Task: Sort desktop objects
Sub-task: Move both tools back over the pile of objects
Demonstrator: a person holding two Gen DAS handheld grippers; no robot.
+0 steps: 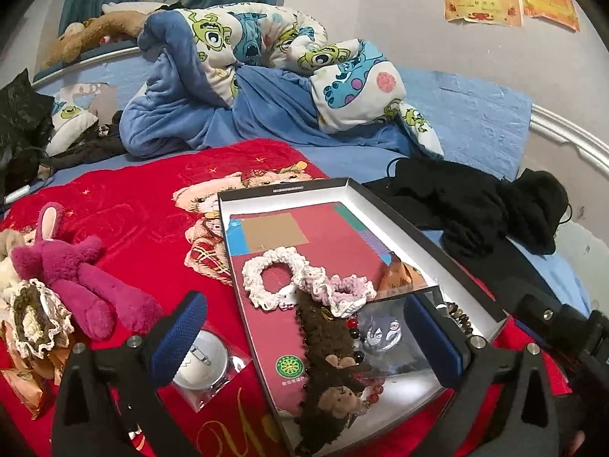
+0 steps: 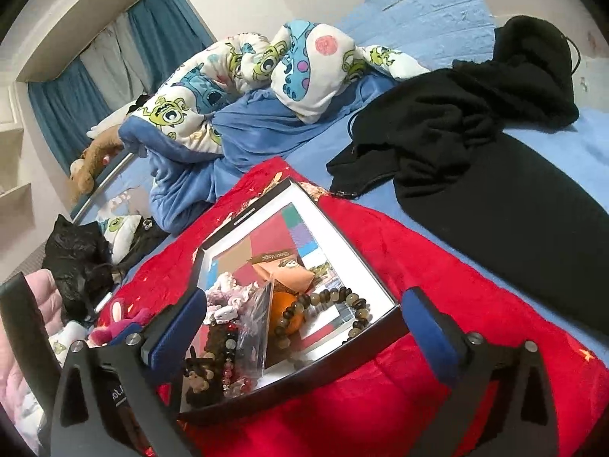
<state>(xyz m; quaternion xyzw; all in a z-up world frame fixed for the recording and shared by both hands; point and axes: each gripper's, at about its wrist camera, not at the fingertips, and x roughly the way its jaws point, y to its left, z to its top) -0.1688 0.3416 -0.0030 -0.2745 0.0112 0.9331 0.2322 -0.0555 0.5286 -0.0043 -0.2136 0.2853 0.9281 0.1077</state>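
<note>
1. At 9 o'clock in the left view, a fuzzy pink bunny plush toy lies on the red printed blanket on the bed.
2. Just below it, at 8 o'clock, sits a brown and cream frilly crocheted scrunchie.
3. A round silver pin badge in a clear bag lies at 7 o'clock, just beside the left gripper's blue finger pad.
4. The left gripper is spread wide and holds nothing.
5. The flat black cardboard box with white inside walls sits in the middle, holding a white crocheted scrunchie, a pink one, a brown monkey hair band and a brown bead bracelet.
6. The right gripper is spread wide over the box, holding nothing.
7. A black cloth garment lies at 2 o'clock.
</note>
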